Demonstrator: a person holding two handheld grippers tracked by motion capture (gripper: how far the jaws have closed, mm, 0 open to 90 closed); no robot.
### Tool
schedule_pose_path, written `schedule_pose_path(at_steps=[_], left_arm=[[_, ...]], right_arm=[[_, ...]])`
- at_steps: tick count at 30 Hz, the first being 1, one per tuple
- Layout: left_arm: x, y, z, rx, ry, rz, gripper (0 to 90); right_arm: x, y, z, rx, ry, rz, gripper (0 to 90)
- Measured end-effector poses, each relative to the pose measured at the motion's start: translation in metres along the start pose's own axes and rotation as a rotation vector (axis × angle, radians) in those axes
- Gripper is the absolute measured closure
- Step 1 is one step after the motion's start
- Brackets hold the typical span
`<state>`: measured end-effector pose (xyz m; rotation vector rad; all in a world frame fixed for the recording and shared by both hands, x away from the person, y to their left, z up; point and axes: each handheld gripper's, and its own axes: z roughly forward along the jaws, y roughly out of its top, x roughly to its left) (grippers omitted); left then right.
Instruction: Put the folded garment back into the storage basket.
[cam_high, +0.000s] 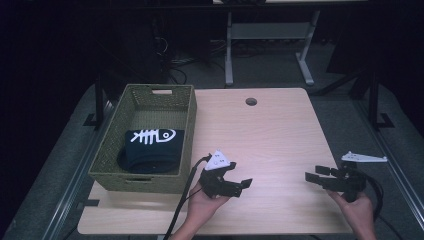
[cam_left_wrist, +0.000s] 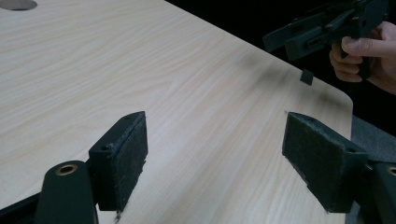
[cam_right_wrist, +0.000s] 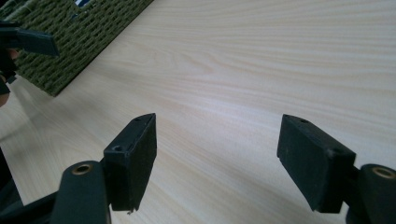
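Your landmark is the olive-green woven rectangular basket (cam_high: 150, 112) standing on the left part of the pale wood-grain table (cam_high: 280, 135). Inside it, toward its near end, lies a folded black cloth with a white fish-skeleton print (cam_high: 151, 146). A small round hole in the tabletop (cam_high: 251, 101) sits to the right of the basket's far end.

Your left gripper (cam_high: 236, 185), black with a grey three-cornered plate on top, hovers just right of the basket's near right corner, held in your left hand (cam_high: 205, 204), with its cable trailing back toward you. In the left gripper view its jaws stand wide apart with bare wood between the fuzzy dark pads (cam_left_wrist: 133, 154) and nothing held.

Your right gripper (cam_high: 316, 176) is well to the right of the basket, near the table's right edge, gripped by your right hand (cam_high: 359, 210). In the right gripper view its jaws are likewise spread, empty, the pads (cam_right_wrist: 140, 158) over bare tabletop, and the basket's woven wall (cam_right_wrist: 79, 37) shows at upper left.
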<state>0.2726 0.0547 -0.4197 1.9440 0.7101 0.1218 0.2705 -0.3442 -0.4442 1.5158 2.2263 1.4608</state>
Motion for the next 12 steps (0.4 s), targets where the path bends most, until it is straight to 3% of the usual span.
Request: schedule_pose_path(at_steps=[7, 10, 12], left_arm=[[-0.009, -0.019, -0.006, 0.01, -0.012, 0.019, 21.9], [-0.015, -0.027, -0.009, 0.011, -0.024, 0.036, 21.9], [-0.017, -0.031, -0.011, 0.01, -0.036, 0.046, 21.9]], right_arm=[[0.013, -0.028, -0.008, -0.094, 0.0, 0.032, 27.3], [0.02, -0.036, -0.008, -0.082, -0.024, 0.012, 25.6], [0.026, -0.036, -0.013, -0.102, -0.029, 0.0, 25.7]])
